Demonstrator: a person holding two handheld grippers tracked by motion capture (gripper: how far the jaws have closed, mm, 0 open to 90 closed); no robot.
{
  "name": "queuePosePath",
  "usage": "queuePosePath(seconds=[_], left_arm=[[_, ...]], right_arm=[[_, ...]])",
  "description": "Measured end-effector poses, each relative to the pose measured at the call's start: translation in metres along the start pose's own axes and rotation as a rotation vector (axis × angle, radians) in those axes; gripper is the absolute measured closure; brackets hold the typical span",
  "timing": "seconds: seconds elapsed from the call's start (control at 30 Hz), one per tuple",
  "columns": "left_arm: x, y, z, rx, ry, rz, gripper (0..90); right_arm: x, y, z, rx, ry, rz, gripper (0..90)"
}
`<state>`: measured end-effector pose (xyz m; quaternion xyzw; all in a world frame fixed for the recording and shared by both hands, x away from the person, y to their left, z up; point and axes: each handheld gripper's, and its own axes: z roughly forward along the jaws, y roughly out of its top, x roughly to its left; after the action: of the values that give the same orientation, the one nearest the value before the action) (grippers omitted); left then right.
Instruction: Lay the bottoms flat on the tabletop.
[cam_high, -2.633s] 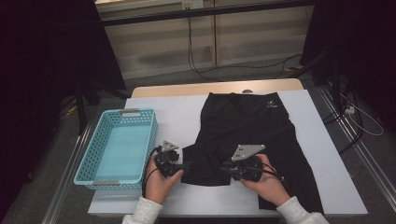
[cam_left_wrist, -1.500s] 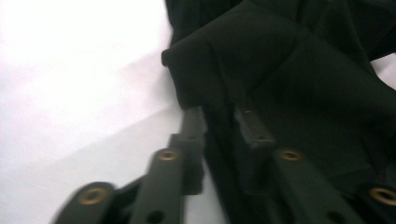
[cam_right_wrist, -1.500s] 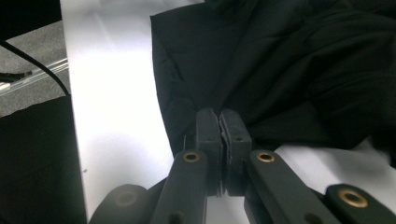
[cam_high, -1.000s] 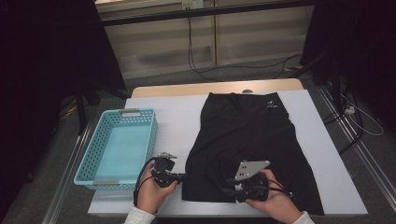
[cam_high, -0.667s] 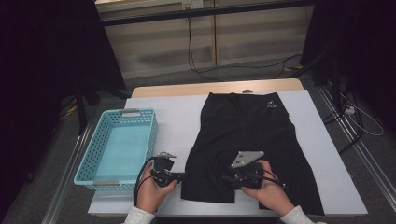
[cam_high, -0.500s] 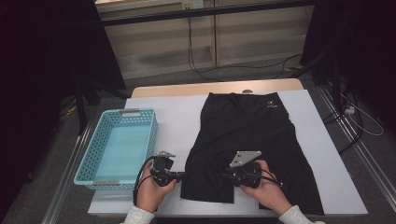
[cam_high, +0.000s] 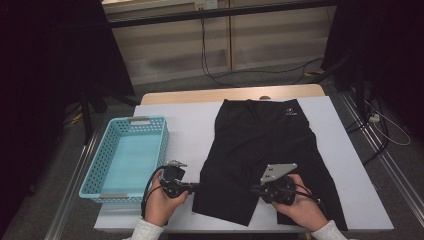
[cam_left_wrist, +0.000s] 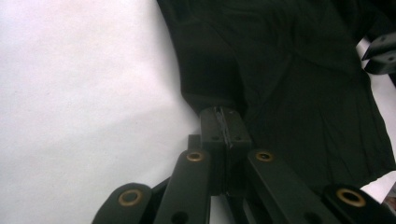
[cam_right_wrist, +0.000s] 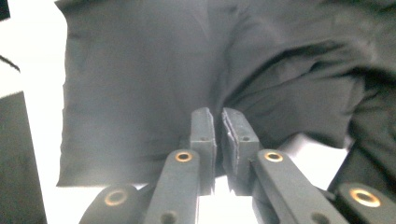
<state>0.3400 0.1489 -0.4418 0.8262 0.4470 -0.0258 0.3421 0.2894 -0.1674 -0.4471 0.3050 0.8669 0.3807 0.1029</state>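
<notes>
- A white table (cam_high: 180, 125) stands in a dim room, with a wood strip along its far edge, cables on the floor behind it and dark drapes at both sides.
- A pair of black shorts (cam_high: 265, 145) lies spread flat on the right half of the table, waistband at the far side, legs towards the person; a small white logo shows near the waistband.
- A light blue basket (cam_high: 150, 125) sits on the left part of the table, well apart from the shorts.
- The left gripper (cam_high: 194, 187) lies low at the near left corner of the shorts. In the left gripper view its jaws are pressed tight together on the hem of the shorts (cam_left_wrist: 299, 84), with the cloth edge pinched between the pads.
- The right gripper (cam_high: 255, 189) rests over the near middle of the shorts, its grey plate on top.
- In the right gripper view the jaws stand almost together with a thin slit between the pads; they have just been closing and then eased a touch. A raised fold of the shorts (cam_right_wrist: 289, 93) lies right at their tips, but I cannot tell whether any cloth is caught.
</notes>
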Motion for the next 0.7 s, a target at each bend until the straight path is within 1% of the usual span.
queuePosePath(seconds=[0.03, 0.07, 0.1, 0.13, 0.17, 0.2, 0.27, 0.3, 0.33, 0.37, 0.4, 0.43, 0.47, 0.5, 0.53, 0.57, 0.63, 0.7], left_arm=[[0.000, 0.000, 0.000, -0.003, 0.000, -0.003, 89.9], [0.000, 0.000, 0.000, 0.002, 0.001, 0.001, 90.0], [0.000, 0.000, 0.000, 0.003, 0.001, 0.001, 89.9], [0.001, 0.000, 0.001, 0.005, 0.000, 0.000, 89.9], [0.001, 0.000, 0.001, 0.005, 0.001, -0.001, 90.0], [0.000, 0.000, 0.001, 0.009, -0.001, -0.002, 90.0], [0.000, 0.000, 0.002, 0.011, 0.000, -0.001, 90.0], [0.000, 0.000, 0.003, 0.011, 0.000, 0.000, 90.0], [-0.001, 0.000, 0.002, 0.012, 0.000, 0.001, 89.9], [-0.001, 0.000, 0.002, 0.013, -0.002, 0.003, 90.0], [-0.001, 0.000, 0.002, 0.012, -0.003, 0.003, 89.9], [-0.001, 0.000, 0.002, 0.009, -0.005, 0.002, 90.0], [-0.001, 0.000, 0.002, 0.008, -0.008, 0.001, 89.9], [-0.001, 0.001, 0.002, 0.008, -0.011, 0.001, 89.9], [-0.001, 0.001, 0.003, 0.005, -0.015, -0.005, 89.9], [-0.002, 0.001, 0.002, 0.009, -0.014, 0.001, 89.9], [-0.003, 0.002, 0.002, 0.004, -0.019, 0.000, 89.9], [-0.004, 0.004, 0.001, 0.005, -0.023, 0.005, 90.0]], right_arm=[[0.001, 0.002, -0.001, -0.017, -0.010, -0.001, 77.1], [0.001, 0.005, -0.001, -0.044, -0.032, -0.006, 73.8], [0.002, 0.007, 0.000, -0.053, -0.044, -0.013, 73.6], [0.001, 0.009, 0.002, -0.058, -0.056, -0.017, 70.4], [0.000, 0.011, 0.004, -0.068, -0.077, -0.009, 66.3], [-0.002, 0.012, 0.007, -0.079, -0.097, 0.000, 66.3], [-0.006, 0.014, 0.017, -0.079, -0.115, 0.012, 62.9], [-0.009, 0.014, 0.022, -0.061, -0.130, 0.017, 64.3], [-0.011, 0.012, 0.027, -0.033, -0.149, 0.009, 65.5], [-0.013, 0.010, 0.031, -0.010, -0.158, 0.013, 68.3], [-0.015, 0.007, 0.032, -0.016, -0.154, 0.030, 71.7], [-0.017, 0.006, 0.031, -0.021, -0.145, 0.045, 79.7], [-0.019, 0.006, 0.029, -0.009, -0.144, 0.046, 89.0], [-0.020, 0.005, 0.027, 0.001, -0.141, 0.046, 90.0], [-0.021, 0.004, 0.026, 0.002, -0.126, 0.056, 90.0], [-0.022, 0.003, 0.025, -0.001, -0.111, 0.062, 90.0], [-0.022, 0.000, 0.019, 0.010, -0.098, 0.071, 90.0], [-0.022, -0.005, 0.011, -0.003, -0.090, 0.079, 90.0]])
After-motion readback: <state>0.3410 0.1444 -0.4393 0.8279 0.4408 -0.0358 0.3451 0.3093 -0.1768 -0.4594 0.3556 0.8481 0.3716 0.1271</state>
